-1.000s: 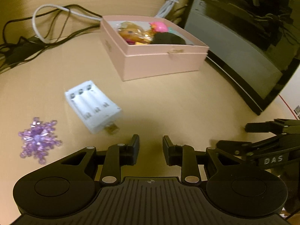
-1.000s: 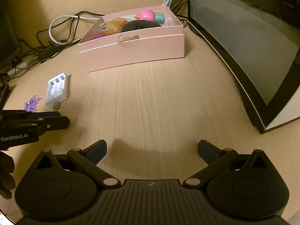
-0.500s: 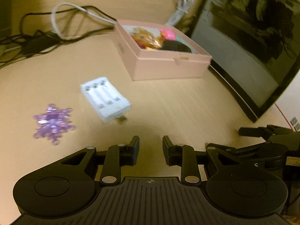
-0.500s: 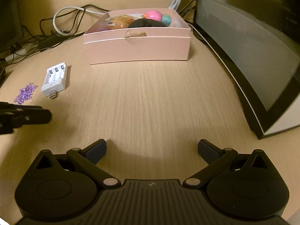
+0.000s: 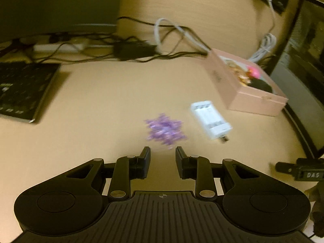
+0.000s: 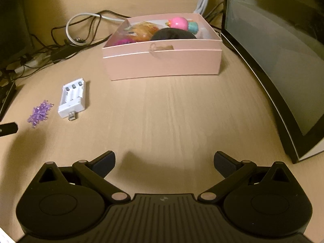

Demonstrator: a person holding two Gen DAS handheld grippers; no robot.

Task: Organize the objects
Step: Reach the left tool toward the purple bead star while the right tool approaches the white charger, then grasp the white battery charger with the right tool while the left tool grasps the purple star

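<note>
The left wrist view looks low across the worktop toward cables at the back. The right wrist view faces the pink box from farther off. Both share the purple snowflake and white charger.

A: The left wrist view is smeared by motion. The purple snowflake and the white charger have soft, streaked outlines, and the cables behind them blur into dark bands.

B: The right wrist view is much sharper. The pink box has crisp edges, though the wood grain of the surface looks slightly streaked.

A: Both pictures share a warm, yellowish, fairly dim light. The upper left corners fall into darkness.

B: A soft shadow lies on the surface just ahead of the right tool. The monitor carries faint grey reflections, and the fisheye lens bends its frame into a curve.
</note>
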